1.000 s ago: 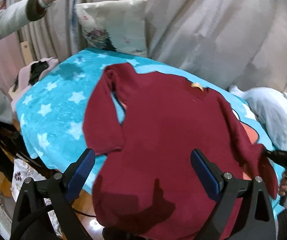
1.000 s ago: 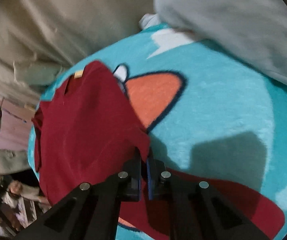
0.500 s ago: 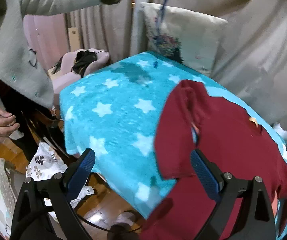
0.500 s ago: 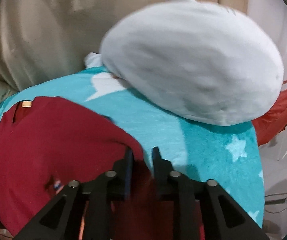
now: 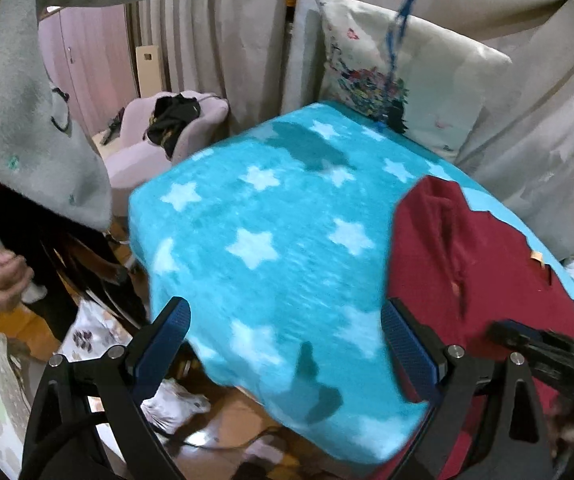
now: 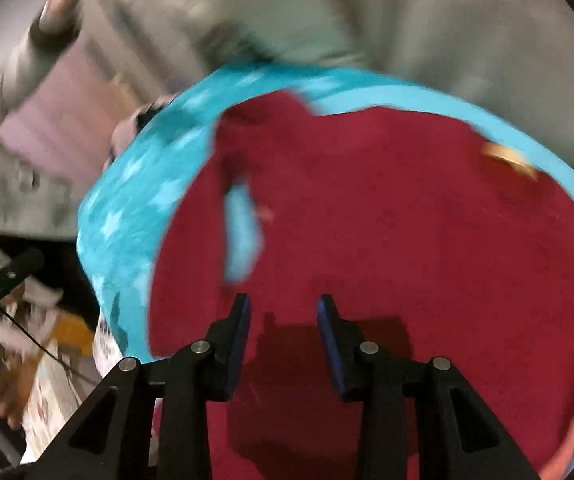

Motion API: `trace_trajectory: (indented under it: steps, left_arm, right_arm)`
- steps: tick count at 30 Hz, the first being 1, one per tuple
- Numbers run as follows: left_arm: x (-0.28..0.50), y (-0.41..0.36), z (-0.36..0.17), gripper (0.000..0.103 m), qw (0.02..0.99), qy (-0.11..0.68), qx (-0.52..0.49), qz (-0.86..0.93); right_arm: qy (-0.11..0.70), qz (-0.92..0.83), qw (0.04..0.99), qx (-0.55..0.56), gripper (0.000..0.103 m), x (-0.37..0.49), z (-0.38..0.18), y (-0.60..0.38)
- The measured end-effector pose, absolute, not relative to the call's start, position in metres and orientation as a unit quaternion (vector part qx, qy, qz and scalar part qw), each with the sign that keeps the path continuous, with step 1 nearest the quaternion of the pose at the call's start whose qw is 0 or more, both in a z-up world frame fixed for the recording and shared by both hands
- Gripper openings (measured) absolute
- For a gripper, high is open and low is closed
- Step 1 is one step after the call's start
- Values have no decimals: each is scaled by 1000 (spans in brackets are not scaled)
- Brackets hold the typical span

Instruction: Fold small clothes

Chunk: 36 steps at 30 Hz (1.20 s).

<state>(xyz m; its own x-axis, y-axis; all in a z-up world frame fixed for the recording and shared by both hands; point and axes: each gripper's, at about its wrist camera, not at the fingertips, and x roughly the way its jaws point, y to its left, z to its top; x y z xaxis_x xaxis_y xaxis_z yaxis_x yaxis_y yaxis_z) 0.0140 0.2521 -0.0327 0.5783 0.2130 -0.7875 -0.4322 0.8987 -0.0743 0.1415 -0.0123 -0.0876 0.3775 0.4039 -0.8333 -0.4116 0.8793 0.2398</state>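
A dark red sweater (image 5: 467, 264) lies spread on a turquoise blanket with white stars (image 5: 271, 240). In the left wrist view it fills the right side. My left gripper (image 5: 283, 332) is wide open and empty, above the blanket's near edge, left of the sweater. My right gripper (image 6: 283, 312) is open and empty, just above the sweater's body (image 6: 407, 240); that view is blurred. The right gripper also shows at the right edge of the left wrist view (image 5: 543, 348). One sleeve (image 6: 243, 184) lies folded along the sweater's left side.
A printed pillow (image 5: 399, 80) leans against the curtain at the back. A person in a grey sweater (image 5: 19, 120) stands at the left. A pink chair with dark clothes (image 5: 167, 128) stands behind the bed's left corner. Bags and papers lie on the floor (image 5: 99, 340).
My right gripper let go of the sweater's sleeve, opened and swung over the sweater's body. My left gripper swung left, from over the sweater to the bare blanket.
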Motion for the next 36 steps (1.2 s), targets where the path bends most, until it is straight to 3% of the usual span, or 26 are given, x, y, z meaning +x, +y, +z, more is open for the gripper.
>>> trace_trajectory:
  steps: [6,7,8,24,29,36]
  left_arm:
    - [12,311,-42,96,870,427,-151,196]
    - [11,318,-43,96,868,428,-154,199]
    - [11,326,-44,96,866,428,-159,202]
    - [-44,412,-36,96,853,402,-197,269]
    - [-60,428,-39,96,846,400,-205,285]
    - [-51,426,-42,96,850,404,-201,271]
  right_arm:
    - [526,226,815,-86,39,157,-128,62]
    - [534,220,812,-88,27,156,-127,64]
    - [539,226,808,-69,5,155,-123,64]
    - [504,428,749,-25,4,150,-26,244]
    - [497,439,746,-57,4,152,-27,292]
    - [516,396,759,-34,4,171,-49,266]
